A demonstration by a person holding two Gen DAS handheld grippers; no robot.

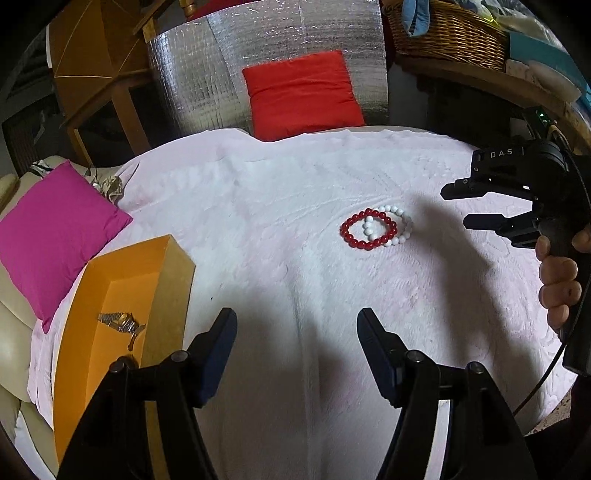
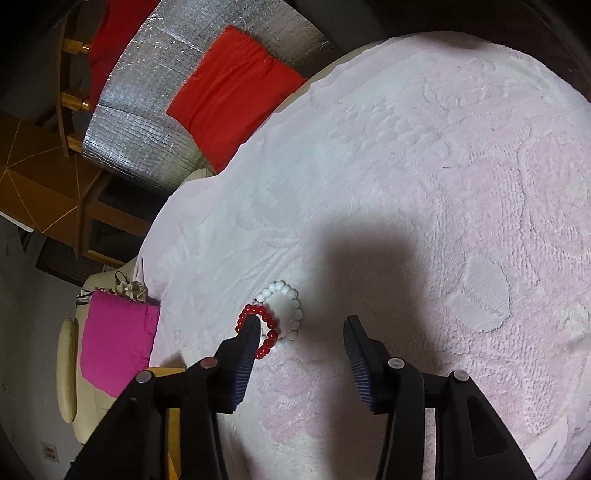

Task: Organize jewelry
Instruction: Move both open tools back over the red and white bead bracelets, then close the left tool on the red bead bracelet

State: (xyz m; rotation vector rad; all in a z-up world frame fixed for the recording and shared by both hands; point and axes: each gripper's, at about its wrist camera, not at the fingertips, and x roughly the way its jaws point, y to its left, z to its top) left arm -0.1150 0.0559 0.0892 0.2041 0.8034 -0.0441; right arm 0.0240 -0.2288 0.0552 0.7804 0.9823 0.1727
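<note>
A red bead bracelet (image 1: 365, 246) and a white bead bracelet (image 1: 406, 221) lie overlapping on the pale textured bedcover (image 1: 258, 199). My left gripper (image 1: 296, 314) hovers open nearer the camera, with nothing between its fingers. To its left stands an open orange box (image 1: 125, 262) with a silver metal watch band (image 1: 118, 320) inside. My right gripper (image 1: 454, 207), held by a hand (image 1: 557, 280), is open just right of the bracelets. In the right wrist view my right gripper (image 2: 302, 320) is open, and one fingertip (image 2: 251, 328) covers part of the red bracelet (image 2: 272, 325) beside the white one (image 2: 299, 314). Whether it touches is unclear.
A magenta cushion (image 1: 55, 236) lies left of the box, and a red cushion (image 1: 299, 92) leans on a silver foil panel (image 1: 199, 74) at the back. A wicker basket (image 1: 443, 33) sits on a shelf at upper right. Wooden furniture (image 1: 92, 74) stands at upper left.
</note>
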